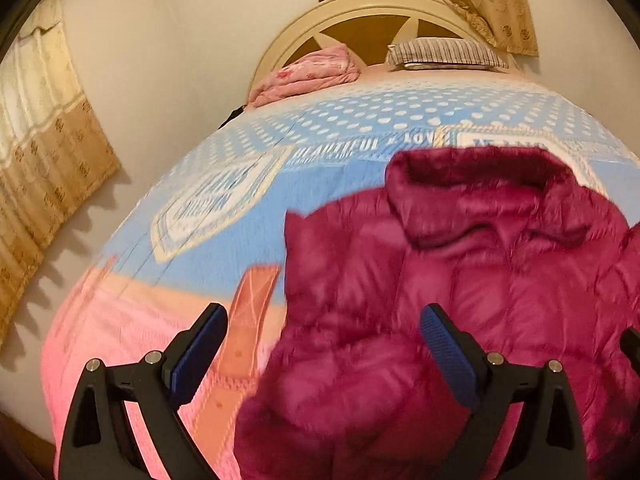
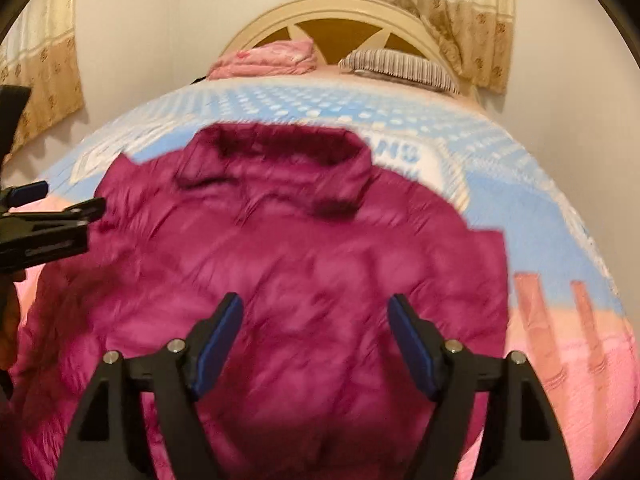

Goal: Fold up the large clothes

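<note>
Two grippers over one magenta puffer jacket (image 2: 288,264).
Our left gripper (image 1: 324,328) and right gripper (image 2: 316,320) both gape apart, holding nothing; the jacket lies on the bedspread (image 1: 224,168).

Bed (image 2: 520,216): magenta jacket (image 2: 280,260), pink bundle (image 2: 268,60), striped pillow (image 2: 400,66).

Striped pillow (image 1: 446,53), pink blanket (image 1: 310,74), curtains (image 2: 436,12)

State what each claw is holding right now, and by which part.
Nothing is held. The left claw and right claw are both open, with no fabric pinched between their fingers; the magenta puffer jacket lies spread on the bed.
</note>
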